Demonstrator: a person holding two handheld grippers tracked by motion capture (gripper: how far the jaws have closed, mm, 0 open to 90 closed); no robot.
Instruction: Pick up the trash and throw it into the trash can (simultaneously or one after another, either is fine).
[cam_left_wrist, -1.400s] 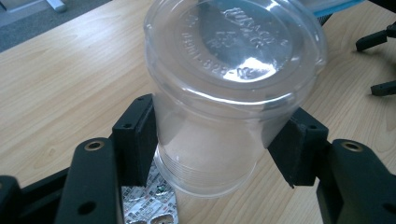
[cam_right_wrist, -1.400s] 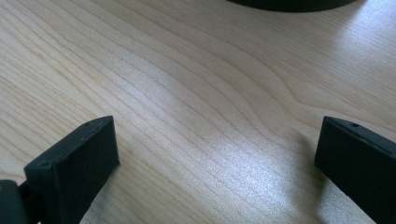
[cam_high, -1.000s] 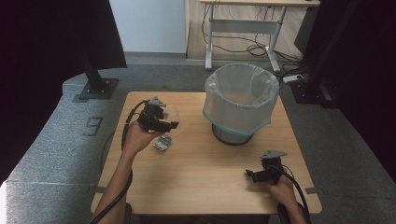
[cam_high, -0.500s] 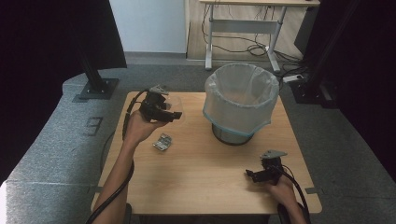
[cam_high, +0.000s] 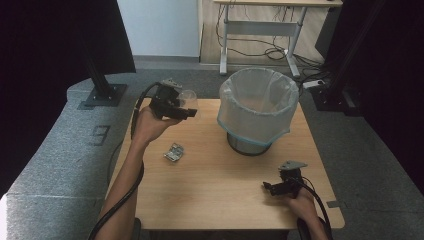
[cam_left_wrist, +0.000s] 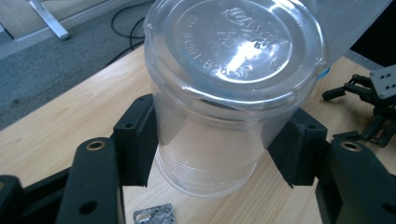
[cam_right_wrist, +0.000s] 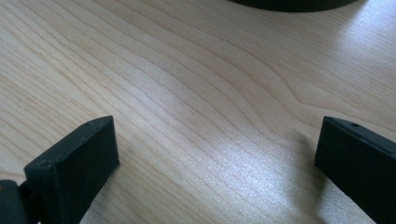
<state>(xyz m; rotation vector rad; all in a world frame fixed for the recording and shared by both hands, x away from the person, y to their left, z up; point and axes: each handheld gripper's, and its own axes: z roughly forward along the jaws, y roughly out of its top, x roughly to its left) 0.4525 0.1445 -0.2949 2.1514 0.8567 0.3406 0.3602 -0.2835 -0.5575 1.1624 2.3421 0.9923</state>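
Wooden table (cam_high: 215, 195), light grain, mostly bare. Small crumpled silvery wrapper (cam_high: 174, 152) lies flat on my left half of it; I also see its edge at the bottom of the left gripper view (cam_left_wrist: 154, 217). Bin (cam_high: 257, 107) with a translucent liner stands upright toward the far right side, well apart from the wrapper. Grey carpeted floor (cam_high: 60, 165) around. Beyond the far edge, a desk frame (cam_high: 260, 30) with cables (cam_high: 272, 50) trailing beneath. Black stand (cam_high: 102, 90) far left.
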